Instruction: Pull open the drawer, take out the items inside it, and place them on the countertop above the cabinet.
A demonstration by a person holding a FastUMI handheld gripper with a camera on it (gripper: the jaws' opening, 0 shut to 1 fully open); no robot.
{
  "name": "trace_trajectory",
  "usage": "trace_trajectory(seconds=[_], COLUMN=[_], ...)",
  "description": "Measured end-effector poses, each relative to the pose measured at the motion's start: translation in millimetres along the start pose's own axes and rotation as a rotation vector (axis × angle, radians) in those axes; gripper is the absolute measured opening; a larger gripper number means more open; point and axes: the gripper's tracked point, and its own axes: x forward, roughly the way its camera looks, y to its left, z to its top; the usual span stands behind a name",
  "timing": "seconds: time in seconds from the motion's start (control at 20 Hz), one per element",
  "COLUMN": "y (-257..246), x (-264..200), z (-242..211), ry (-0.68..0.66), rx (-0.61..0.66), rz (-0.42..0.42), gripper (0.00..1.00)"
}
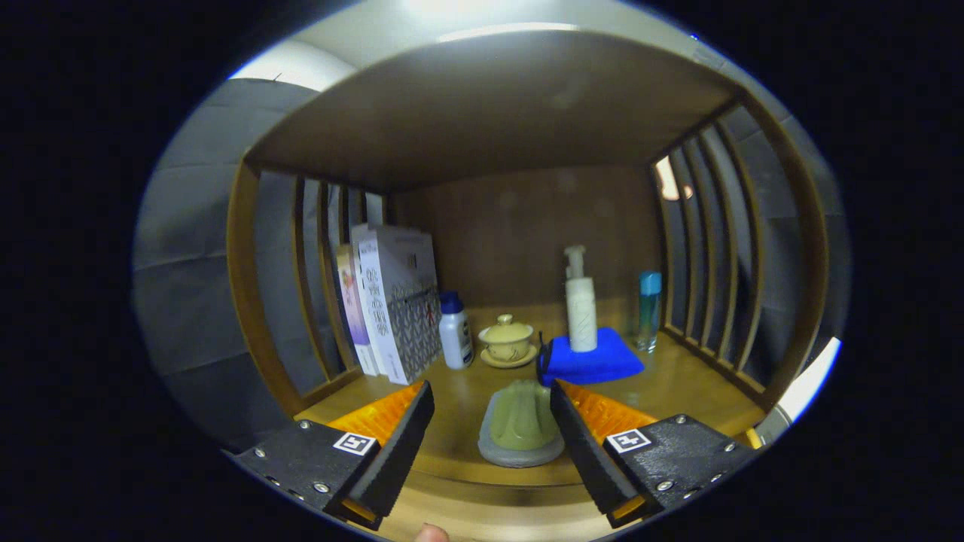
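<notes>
Our gripper (491, 421) is released, fingers spread wide w/ nothing clamped. Between them, nearer the right finger, sits a green ridged dish on a grey saucer (521, 425), resting on the countertop (678, 384); neither finger seems to press it, tho the right one looks v. close, can't tell if it touches.

Beyond the fingers, at 12 o'clock, a small lidded cup on its saucer (507, 342). At 11 o'clock a white bottle w/ blue cap (456, 331), and past it boxes (395, 305) standing upright against the left slats. At 1 o'clock a blue cloth (595, 360) w/ a pump bottle (581, 305) on it; a slim blue-capped bottle (648, 310) beside that, by the right slats.

Progress, as we judge it: the green dish looks like an item just set on top, so that placement seems done. We can't tell whether more stays in the drawer; if so, we go back down for it.
</notes>
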Motion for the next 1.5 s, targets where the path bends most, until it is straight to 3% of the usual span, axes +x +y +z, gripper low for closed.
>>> trace_trajectory(seconds=[0.2,0.6,0.75,1.05,1.2,1.5], y=[2.4,23.7,40.6,34.0,37.8,26.6], x=[-68.4,-167.9,-186.2,-226.9,-232.3,-219.0], z=[26.2,-17.0,-45.1,-108.1,-149.0,-175.6], ry=[-0.147,-0.188,-0.143,-0.030,0.060,0.117], rx=[-0.067,-0.119,-0.103,-0.114,-0.135,-0.166], rz=[-0.025,-0.027,0.011,-0.069,-0.064,-0.103], gripper=[0.95,0.94,0.95,0.95,0.95,0.95])
